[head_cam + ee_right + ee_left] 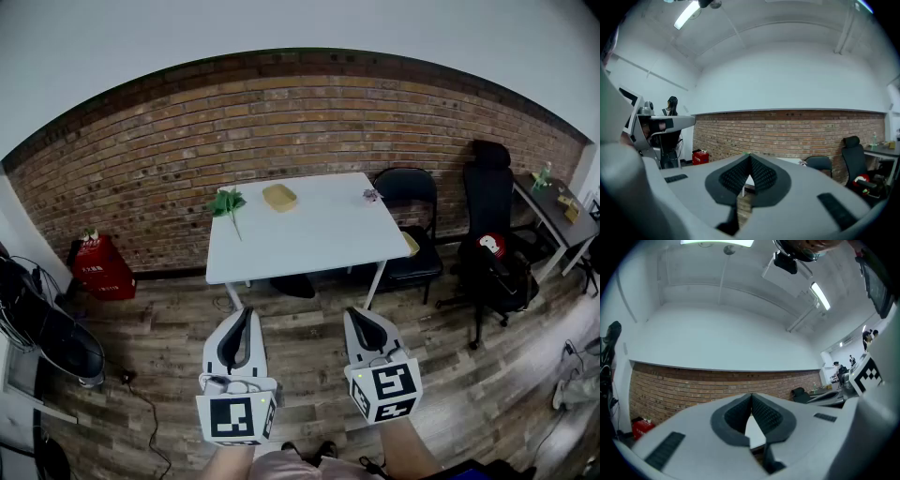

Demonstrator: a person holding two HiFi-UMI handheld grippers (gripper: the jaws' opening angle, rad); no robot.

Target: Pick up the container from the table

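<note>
A shallow yellow container (pixel 279 197) lies on the white table (pixel 309 239) near its far edge, in the head view. Both grippers hang well short of the table, over the wooden floor. My left gripper (pixel 246 313) is shut, its tips meeting with nothing between them; in the left gripper view its jaws (pixel 751 395) touch at the tip. My right gripper (pixel 355 313) is shut and empty too, and its tips (pixel 749 156) meet in the right gripper view. The container is hidden behind the jaws in both gripper views.
A green leafy sprig (pixel 228 203) lies at the table's far left and a small purple thing (pixel 371 195) at its far right. Black chairs (pixel 411 217) stand to the right, a red box (pixel 99 267) to the left by the brick wall (pixel 187 150), and a side desk (pixel 555 208) at far right.
</note>
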